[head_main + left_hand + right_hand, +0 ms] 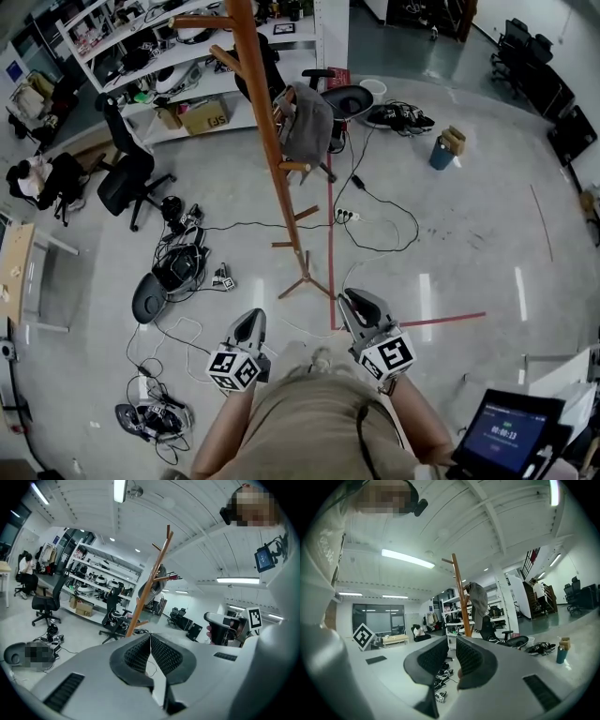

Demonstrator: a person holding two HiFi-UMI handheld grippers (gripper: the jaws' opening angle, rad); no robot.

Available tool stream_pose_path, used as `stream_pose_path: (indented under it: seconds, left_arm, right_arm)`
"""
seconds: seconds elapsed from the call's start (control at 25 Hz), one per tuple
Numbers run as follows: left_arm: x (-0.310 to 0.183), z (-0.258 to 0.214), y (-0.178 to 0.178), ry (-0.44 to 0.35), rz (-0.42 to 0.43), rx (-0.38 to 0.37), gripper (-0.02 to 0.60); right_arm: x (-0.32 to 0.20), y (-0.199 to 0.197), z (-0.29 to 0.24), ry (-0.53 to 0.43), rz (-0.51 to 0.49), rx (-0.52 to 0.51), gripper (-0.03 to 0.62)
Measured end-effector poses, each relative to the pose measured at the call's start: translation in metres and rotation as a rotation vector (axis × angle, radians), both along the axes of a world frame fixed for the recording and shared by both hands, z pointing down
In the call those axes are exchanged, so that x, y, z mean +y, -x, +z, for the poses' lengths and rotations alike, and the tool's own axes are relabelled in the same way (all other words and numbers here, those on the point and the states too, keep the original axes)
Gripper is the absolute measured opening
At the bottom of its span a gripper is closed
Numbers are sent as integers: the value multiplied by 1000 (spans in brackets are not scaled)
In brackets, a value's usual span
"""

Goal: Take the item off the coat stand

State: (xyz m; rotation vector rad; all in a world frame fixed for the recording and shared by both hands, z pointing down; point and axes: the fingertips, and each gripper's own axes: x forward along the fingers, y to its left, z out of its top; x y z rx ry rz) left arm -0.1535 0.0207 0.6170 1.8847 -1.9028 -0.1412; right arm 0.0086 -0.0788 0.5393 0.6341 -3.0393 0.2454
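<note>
Looking down in the head view, the left gripper (pixel 249 322) and right gripper (pixel 354 302) sit side by side at 6 o'clock, each in a hand and pointing toward 12 o'clock. The wooden coat stand (pixel 271 141) rises from the floor (pixel 469 234) there. A grey garment (pixel 306 125) hangs from a peg on the pole's 3 o'clock side, well apart from both grippers. A red tape line (pixel 330 253) runs along the floor just past the stand's feet. A black chair (pixel 127 178) stands at 9 o'clock and shelves (pixel 178 56) at 11 o'clock. In the left gripper view the jaws are clenched, their ribbed pads meeting at the tips with nothing between them. The stand leans up at 12 o'clock beyond them, and the garment is a grey shape behind its pole. The right gripper shows at 3 o'clock. In the right gripper view the jaws stand released with a narrow gap and only floor clutter seen through it. The stand is at 12 o'clock with the garment draped on its 3 o'clock side, far off.
</note>
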Motion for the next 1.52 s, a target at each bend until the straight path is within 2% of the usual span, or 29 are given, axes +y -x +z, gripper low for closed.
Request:
stream_pose_path:
  seconds: [0.2, 0.4, 0.6, 0.96, 1.52]
  left_arm:
    - [11, -9, 2, 10, -11, -5, 18]
    - [3, -4, 17, 12, -11, -11, 18]
    - [-13, 1, 21, 12, 22, 0, 18]
    - [-48, -21, 33, -9, 97, 0, 18]
    - [-98, -22, 77, -33, 157, -3, 18]
  right_arm:
    - [-3, -9, -4, 13, 24, 3, 64]
    - [-11, 3, -1, -1, 27, -3, 64]
    - [-20, 11, 5, 9, 51, 8, 64]
    - [-38, 21, -13, 2, 117, 11, 64]
    - [-74, 61, -20, -26, 178, 8, 64]
